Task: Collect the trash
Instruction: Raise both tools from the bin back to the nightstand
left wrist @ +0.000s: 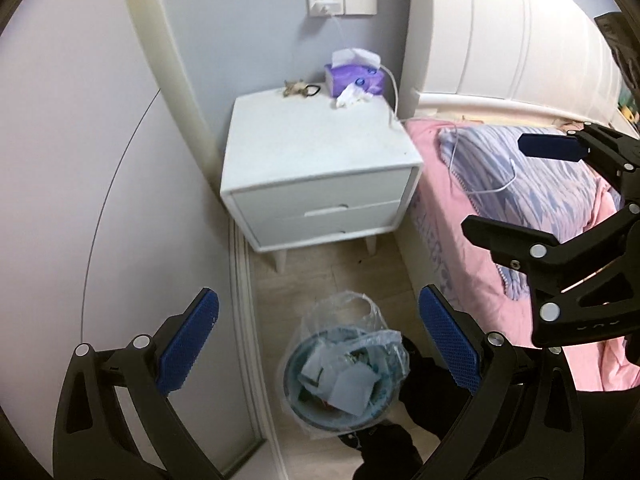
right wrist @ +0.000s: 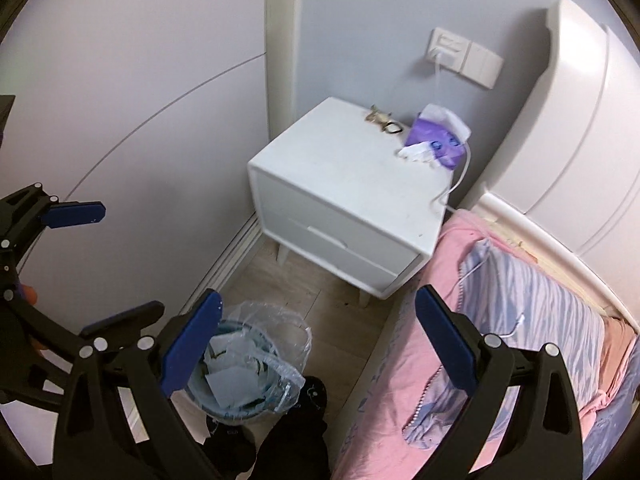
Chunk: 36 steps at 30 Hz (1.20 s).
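Note:
A crumpled white tissue (left wrist: 352,97) (right wrist: 416,152) lies on the white nightstand (left wrist: 316,148) (right wrist: 352,200), in front of a purple tissue box (left wrist: 354,76) (right wrist: 438,142). A small blue bin (left wrist: 346,380) (right wrist: 240,376) lined with a clear bag and holding paper scraps stands on the floor below. My left gripper (left wrist: 318,344) is open and empty above the bin. My right gripper (right wrist: 318,344) is open and empty, between the bin and the bed. Each gripper also shows in the other's view, the right (left wrist: 508,184) and the left (right wrist: 116,260).
A bed with pink sheet (left wrist: 500,216) (right wrist: 400,360) and striped pillow (left wrist: 532,176) (right wrist: 528,304) is on the right. A white charging cable (left wrist: 394,96) (right wrist: 452,188) runs from the wall socket onto the pillow. A hair tie and small item (left wrist: 300,89) (right wrist: 384,122) lie on the nightstand. White wardrobe door is on the left.

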Each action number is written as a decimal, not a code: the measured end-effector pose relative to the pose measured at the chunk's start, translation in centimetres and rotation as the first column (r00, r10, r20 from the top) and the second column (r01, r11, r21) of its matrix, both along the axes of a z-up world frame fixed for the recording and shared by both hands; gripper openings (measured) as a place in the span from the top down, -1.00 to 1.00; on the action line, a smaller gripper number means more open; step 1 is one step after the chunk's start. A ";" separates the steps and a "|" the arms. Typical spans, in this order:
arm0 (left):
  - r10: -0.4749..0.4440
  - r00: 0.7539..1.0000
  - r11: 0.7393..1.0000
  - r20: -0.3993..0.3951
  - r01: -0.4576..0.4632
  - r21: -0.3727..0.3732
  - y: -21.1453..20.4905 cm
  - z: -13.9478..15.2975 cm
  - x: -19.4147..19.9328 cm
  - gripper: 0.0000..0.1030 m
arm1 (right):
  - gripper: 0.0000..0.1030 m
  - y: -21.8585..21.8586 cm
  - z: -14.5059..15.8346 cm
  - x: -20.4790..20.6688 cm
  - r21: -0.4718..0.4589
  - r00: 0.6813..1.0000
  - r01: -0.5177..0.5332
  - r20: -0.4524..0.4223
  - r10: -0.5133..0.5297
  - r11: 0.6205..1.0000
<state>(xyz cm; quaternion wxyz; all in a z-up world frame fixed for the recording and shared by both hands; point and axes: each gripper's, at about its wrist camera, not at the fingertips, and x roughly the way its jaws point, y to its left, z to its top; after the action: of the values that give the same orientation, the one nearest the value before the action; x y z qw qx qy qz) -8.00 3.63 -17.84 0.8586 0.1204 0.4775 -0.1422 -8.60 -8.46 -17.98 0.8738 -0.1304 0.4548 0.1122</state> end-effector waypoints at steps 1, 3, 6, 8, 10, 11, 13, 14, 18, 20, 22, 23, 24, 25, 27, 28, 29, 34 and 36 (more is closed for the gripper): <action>-0.008 1.000 1.000 0.005 0.008 0.000 -0.3 0.3 0.3 -0.89 | -0.83 -0.3 0.5 0.2 0.002 1.000 0.007 0.007 -0.007 1.000; -0.021 1.000 1.000 0.014 0.021 -0.003 -0.8 1.0 0.8 -0.89 | -0.83 -0.9 1.4 0.6 0.007 1.000 0.023 0.020 -0.024 1.000; -0.036 0.999 0.999 0.025 0.037 -0.008 -1.5 1.9 1.8 -0.89 | -0.83 -1.4 2.4 1.0 0.013 0.998 0.042 0.038 -0.043 0.999; -0.048 0.998 0.999 0.031 0.049 -0.011 -2.1 2.4 2.6 -0.89 | -0.83 -1.9 3.1 1.4 0.018 0.997 0.056 0.048 -0.057 0.998; -0.063 0.997 0.998 0.041 0.064 -0.006 -2.7 2.8 3.3 -0.89 | -0.83 -2.3 3.7 2.0 0.022 0.996 0.069 0.058 -0.070 0.997; -0.068 0.996 0.998 0.053 0.069 -0.001 -2.9 3.1 3.6 -0.89 | -0.83 -2.5 4.0 2.2 0.024 0.995 0.075 0.061 -0.077 0.997; -0.073 0.993 0.997 0.087 0.073 0.011 -3.4 3.8 4.6 -0.88 | -0.83 -3.0 4.3 2.9 0.027 0.994 0.090 0.067 -0.092 0.996; -0.080 0.992 0.997 0.094 0.079 0.015 -3.7 4.1 5.1 -0.88 | -0.83 -3.3 4.5 3.2 0.028 0.993 0.097 0.069 -0.099 0.995; -0.100 0.990 0.995 0.104 0.100 0.004 -4.8 4.7 7.0 -0.88 | -0.83 -4.7 5.0 5.0 0.025 0.986 0.141 0.085 -0.143 0.990; -0.103 0.990 0.994 0.098 0.104 -0.011 -5.4 4.7 8.3 -0.88 | -0.83 -5.4 5.2 6.1 0.027 0.983 0.156 0.092 -0.158 0.987; -0.104 0.990 0.994 0.094 0.106 -0.015 -5.9 4.6 9.3 -0.88 | -0.83 -6.2 5.0 6.9 0.032 0.981 0.165 0.095 -0.167 0.986; -0.104 0.991 0.994 0.090 0.106 -0.016 -6.2 4.6 10.0 -0.88 | -0.83 -6.6 5.0 7.4 0.037 0.980 0.170 0.095 -0.173 0.985; -0.104 0.991 0.994 0.086 0.106 -0.018 -6.4 4.5 10.6 -0.88 | -0.83 -6.8 5.0 7.7 0.038 0.980 0.172 0.098 -0.175 0.984; -0.105 0.991 0.994 0.085 0.107 -0.019 -6.6 4.5 11.0 -0.88 | -0.83 -7.1 5.0 8.1 0.041 0.979 0.175 0.101 -0.178 0.984; -0.107 0.991 0.994 0.081 0.108 -0.020 -7.1 4.3 12.1 -0.88 | -0.83 -7.7 4.9 8.8 0.047 0.978 0.177 0.108 -0.181 0.983; -0.109 0.991 0.994 0.077 0.110 -0.021 -7.4 4.2 12.7 -0.88 | -0.83 -8.1 4.9 9.2 0.049 0.977 0.177 0.115 -0.182 0.983; -0.108 0.991 0.994 0.075 0.110 -0.019 -7.7 4.1 13.1 -0.88 | -0.83 -8.4 4.9 9.6 0.053 0.976 0.182 0.115 -0.187 0.982; -0.110 0.992 0.994 0.061 0.110 -0.013 -9.2 3.4 16.2 -0.88 | -0.83 -10.1 4.7 11.9 0.061 0.969 0.215 0.110 -0.221 0.975; -0.114 0.992 0.993 0.058 0.115 -0.014 -9.9 3.1 17.4 -0.88 | -0.83 -10.8 4.4 13.0 0.067 0.966 0.233 0.102 -0.239 0.970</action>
<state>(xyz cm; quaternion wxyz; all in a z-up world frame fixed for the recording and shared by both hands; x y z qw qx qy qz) 9.42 -6.27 -14.76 0.8634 0.1440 0.4438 -0.1918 4.38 -19.27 -13.58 0.9077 -0.0576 0.4154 0.0123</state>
